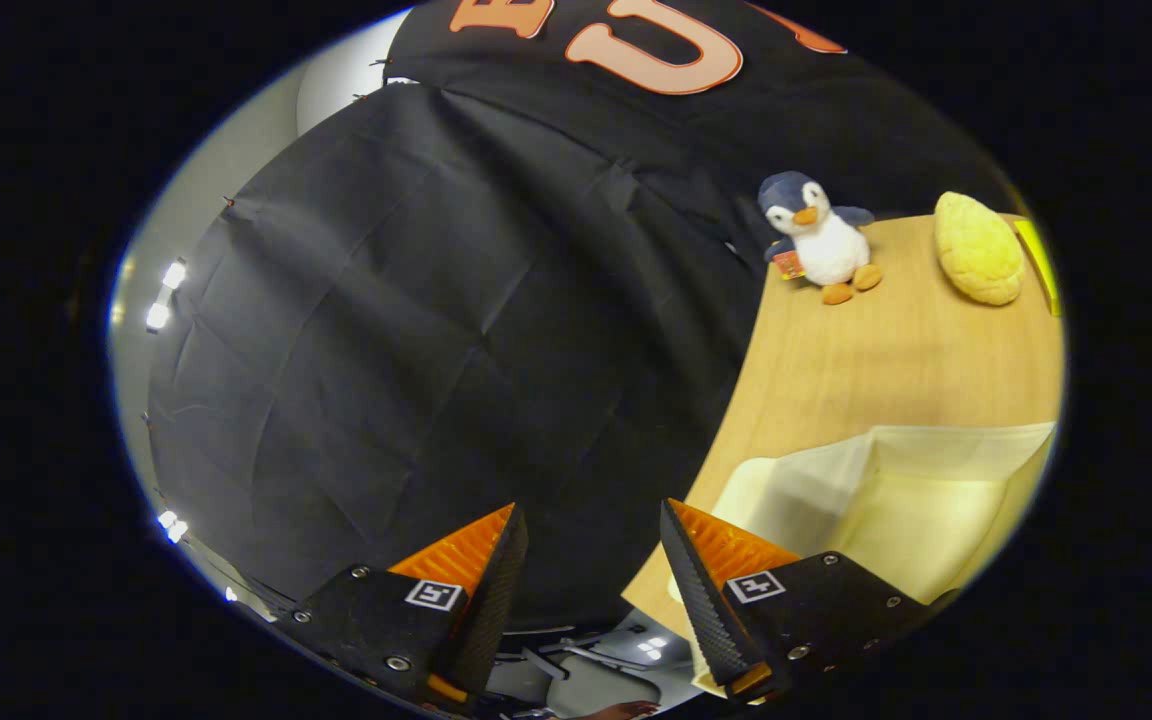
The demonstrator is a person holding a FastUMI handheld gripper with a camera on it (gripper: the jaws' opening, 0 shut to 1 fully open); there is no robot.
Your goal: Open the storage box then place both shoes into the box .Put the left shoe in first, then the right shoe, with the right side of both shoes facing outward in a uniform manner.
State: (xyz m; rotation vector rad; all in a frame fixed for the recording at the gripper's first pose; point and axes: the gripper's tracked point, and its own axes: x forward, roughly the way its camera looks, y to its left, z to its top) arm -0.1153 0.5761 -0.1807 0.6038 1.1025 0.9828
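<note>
My gripper (pixel 591 530) is open, with nothing between its fingers, and it is tilted so that the wooden table (pixel 866 370) runs up the right side. Just beyond the right finger (pixel 706 590) lies a pale cream storage box (pixel 896 500) on the table, its fabric lid or flap showing. I cannot tell whether the box is open. Ahead of the fingers hangs the black cloth wall.
A plush penguin (pixel 818 238) stands at the far end of the table. Beside it lies a yellow bun-shaped soft toy (pixel 979 247), with a yellow-green object (pixel 1039 262) at the table's edge behind. Bright ceiling lights (pixel 166 290) show past the cloth.
</note>
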